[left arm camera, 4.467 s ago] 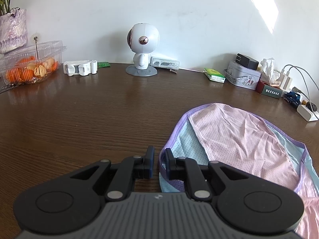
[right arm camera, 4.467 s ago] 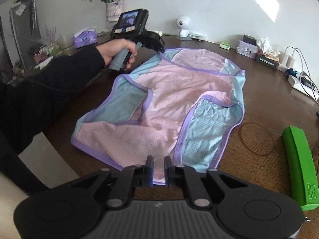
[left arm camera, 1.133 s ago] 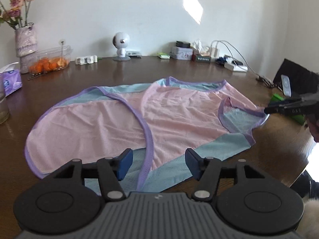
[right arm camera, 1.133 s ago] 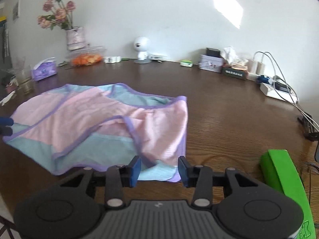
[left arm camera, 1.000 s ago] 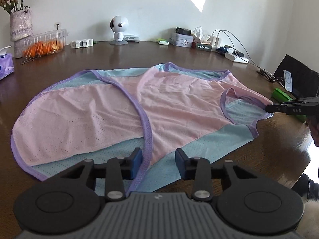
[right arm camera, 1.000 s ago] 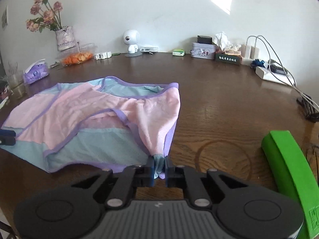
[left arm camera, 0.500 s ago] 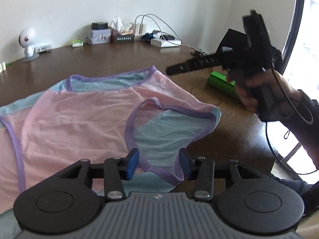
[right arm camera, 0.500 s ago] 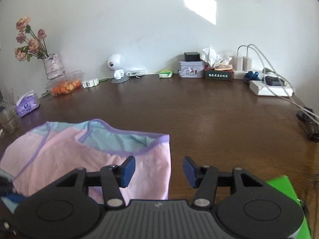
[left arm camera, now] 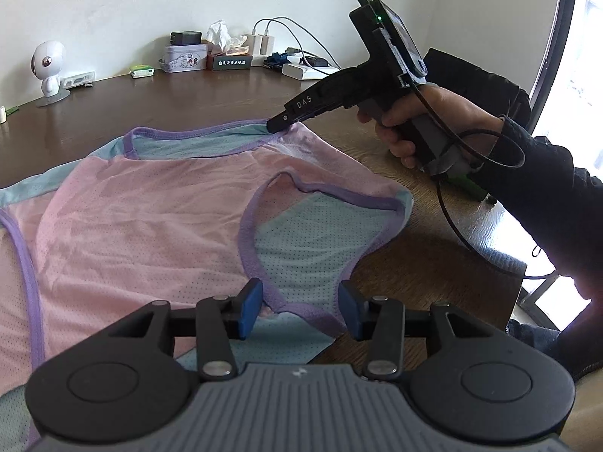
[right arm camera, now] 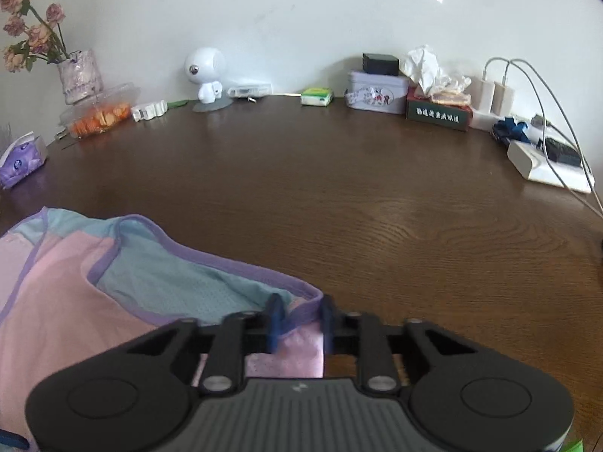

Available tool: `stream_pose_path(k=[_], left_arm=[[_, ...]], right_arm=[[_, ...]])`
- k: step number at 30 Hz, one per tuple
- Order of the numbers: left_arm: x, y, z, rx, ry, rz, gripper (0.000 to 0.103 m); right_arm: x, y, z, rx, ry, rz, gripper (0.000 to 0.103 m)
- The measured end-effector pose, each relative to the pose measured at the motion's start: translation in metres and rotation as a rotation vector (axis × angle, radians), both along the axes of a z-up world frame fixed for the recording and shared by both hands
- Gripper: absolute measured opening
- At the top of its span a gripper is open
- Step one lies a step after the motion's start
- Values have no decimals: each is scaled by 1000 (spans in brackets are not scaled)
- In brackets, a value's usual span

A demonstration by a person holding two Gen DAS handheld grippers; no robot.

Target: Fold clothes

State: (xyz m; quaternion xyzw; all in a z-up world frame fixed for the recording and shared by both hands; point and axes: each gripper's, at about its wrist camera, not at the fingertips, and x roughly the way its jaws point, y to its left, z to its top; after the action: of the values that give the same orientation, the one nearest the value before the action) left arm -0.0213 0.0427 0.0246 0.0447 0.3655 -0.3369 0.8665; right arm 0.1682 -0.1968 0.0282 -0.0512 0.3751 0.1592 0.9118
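Pink and blue garment (left arm camera: 150, 226) spread flat on the brown table (right arm camera: 339, 188). Right gripper (right arm camera: 299, 318) just closing, jaws now clamped on its purple corner hem. Left gripper (left arm camera: 299, 310) just opening, jaws apart, straddling the armhole edge without pressing.

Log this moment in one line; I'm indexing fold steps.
stage: gripping corners | garment: flat on table | right hand-held gripper: just closing on neck corner | left hand-held gripper: open over armhole edge
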Motion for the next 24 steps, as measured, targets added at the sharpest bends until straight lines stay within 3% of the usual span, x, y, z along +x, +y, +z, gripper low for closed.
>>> stream_pose_path(k=[4,6,7,9,12,15,16,17,18,22,24], left_arm=[[0,1,-2,-11,-7,3,45],[0,2,-2,-12,-5,4,45],[0,3,-1,-10,1,7,45],[1,9,3,-6,8,21,45],[-8,37,20,-18,-36,89,47],[-12,68,31,-20,-73,181,57],[-10,79,31,-14,-70,216,57],[-8,87,28,2,-60,243,57],[-6,94,25,22,-50,264,56],[-10,107,11,96,-2,306,53],[-22,106,7,117,-38,287,54]], right_arm=[[-12,19,5,-184,-125,15,11],[-20,26,6,-231,-170,59,33],[-21,27,4,-250,-165,59,53],[-30,18,8,-248,-127,40,46],[-82,-14,29,-84,-108,61,43],[-135,-30,28,35,-31,104,42],[-146,-29,22,42,-13,108,36],[-152,-27,15,36,-2,108,17],[-155,-26,6,21,9,97,8],[-160,-42,2,30,39,4,6],[-162,-41,9,1,31,-12,7]])
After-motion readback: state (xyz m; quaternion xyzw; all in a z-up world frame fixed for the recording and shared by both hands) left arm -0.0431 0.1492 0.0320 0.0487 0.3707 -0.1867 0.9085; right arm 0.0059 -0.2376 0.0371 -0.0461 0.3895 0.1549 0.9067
